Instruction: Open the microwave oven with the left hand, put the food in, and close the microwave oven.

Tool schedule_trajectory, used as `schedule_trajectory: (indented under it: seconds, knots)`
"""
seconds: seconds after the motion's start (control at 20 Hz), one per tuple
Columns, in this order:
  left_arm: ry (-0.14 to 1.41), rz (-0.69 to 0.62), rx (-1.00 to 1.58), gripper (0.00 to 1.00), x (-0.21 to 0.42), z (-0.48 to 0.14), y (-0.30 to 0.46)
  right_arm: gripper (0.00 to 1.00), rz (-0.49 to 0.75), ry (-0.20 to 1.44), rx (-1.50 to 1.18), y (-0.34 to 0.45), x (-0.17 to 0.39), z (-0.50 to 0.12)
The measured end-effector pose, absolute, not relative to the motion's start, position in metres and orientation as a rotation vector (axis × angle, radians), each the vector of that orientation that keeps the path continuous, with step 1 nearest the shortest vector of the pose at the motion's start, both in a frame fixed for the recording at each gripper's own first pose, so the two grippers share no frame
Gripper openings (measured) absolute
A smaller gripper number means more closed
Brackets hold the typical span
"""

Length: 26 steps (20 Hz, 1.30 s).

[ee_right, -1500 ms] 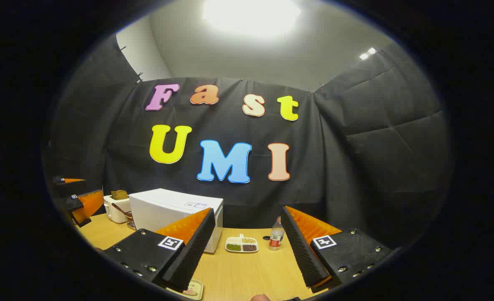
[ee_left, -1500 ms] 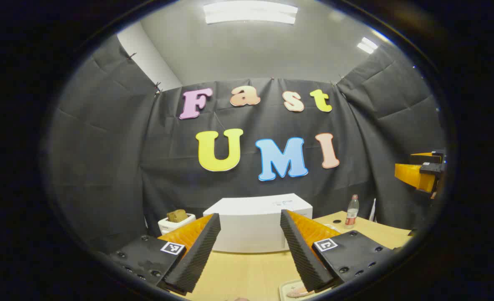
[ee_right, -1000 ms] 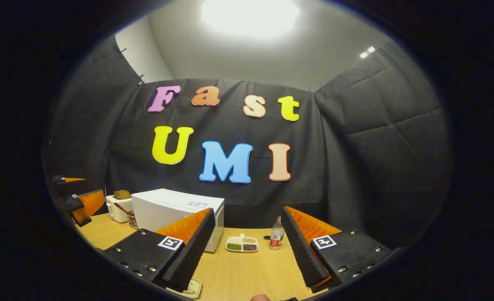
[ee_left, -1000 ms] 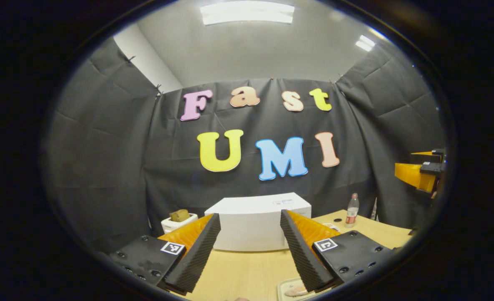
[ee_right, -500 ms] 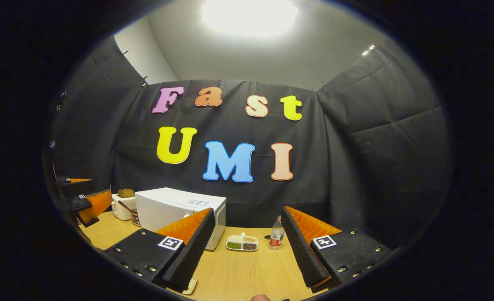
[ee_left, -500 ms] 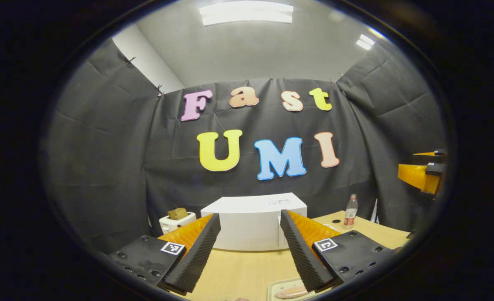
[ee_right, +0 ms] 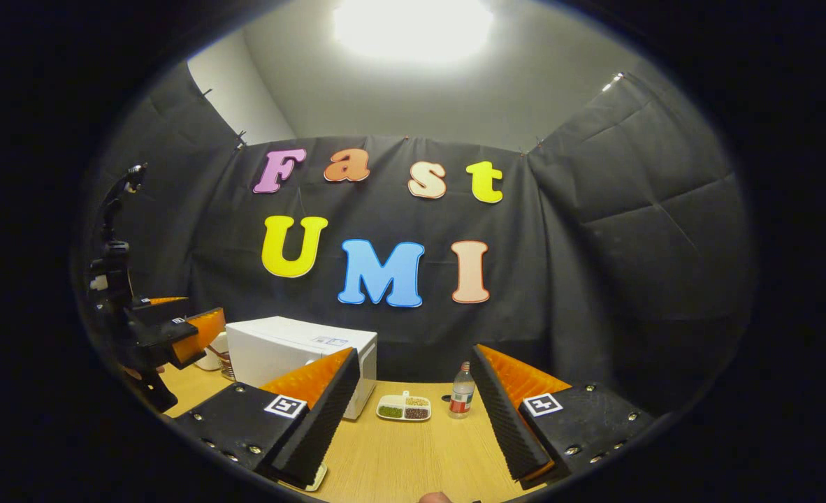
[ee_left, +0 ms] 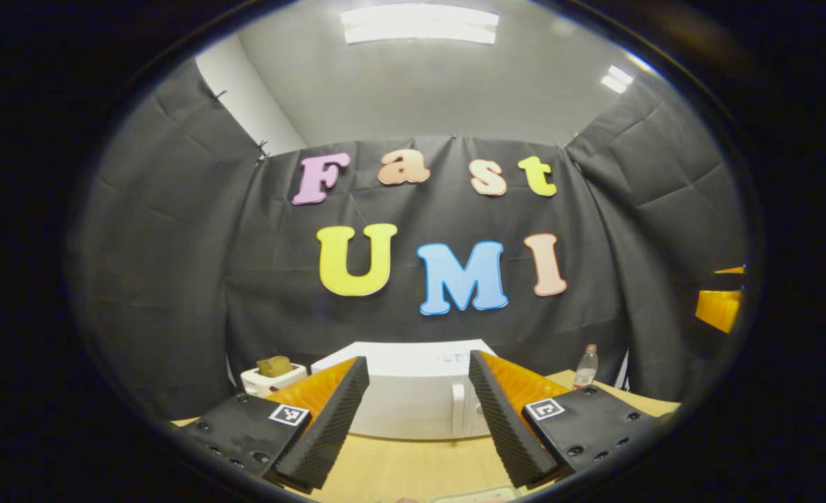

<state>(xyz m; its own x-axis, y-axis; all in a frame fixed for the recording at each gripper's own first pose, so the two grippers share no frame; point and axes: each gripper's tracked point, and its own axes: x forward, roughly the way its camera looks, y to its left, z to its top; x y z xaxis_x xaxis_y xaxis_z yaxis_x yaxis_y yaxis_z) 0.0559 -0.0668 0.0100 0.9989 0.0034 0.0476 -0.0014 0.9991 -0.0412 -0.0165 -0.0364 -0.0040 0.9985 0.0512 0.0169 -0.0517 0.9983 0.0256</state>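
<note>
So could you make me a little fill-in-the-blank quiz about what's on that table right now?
1. The white microwave has its door ____.
2. The left gripper has its jaws ____, with nothing between them.
3. The divided dish lies between the microwave and the ____.
4. The table top is made of light ____.

Missing words: closed; open; bottle; wood
</note>
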Motion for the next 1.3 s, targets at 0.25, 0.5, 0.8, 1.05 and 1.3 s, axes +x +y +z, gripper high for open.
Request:
schedule_trajectory:
  seconds: [0.25, 0.5, 0.8, 1.05, 1.3]
  knots:
    - [-0.031, -0.054, -0.074, 1.0, 0.108, -0.006, -0.077, 0.97, -0.034, -0.007, 0.036, -0.04, -0.003, -0.006]
    - [-0.004, -0.103, -0.039, 0.96, 0.151, -0.039, -0.092, 0.97, -0.115, 0.014, 0.027, -0.046, 0.006, -0.008]
    - [0.068, -0.145, -0.04, 0.97, 0.197, -0.091, -0.113, 0.97, -0.197, 0.046, -0.005, -0.054, 0.013, -0.012]
    - [0.116, -0.17, -0.014, 0.98, 0.229, -0.13, -0.13, 0.97, -0.252, 0.045, -0.033, -0.055, 0.019, -0.01]
    - [0.212, -0.18, -0.012, 0.97, 0.257, -0.184, -0.141, 0.97, -0.288, 0.059, -0.061, -0.053, 0.022, -0.009]
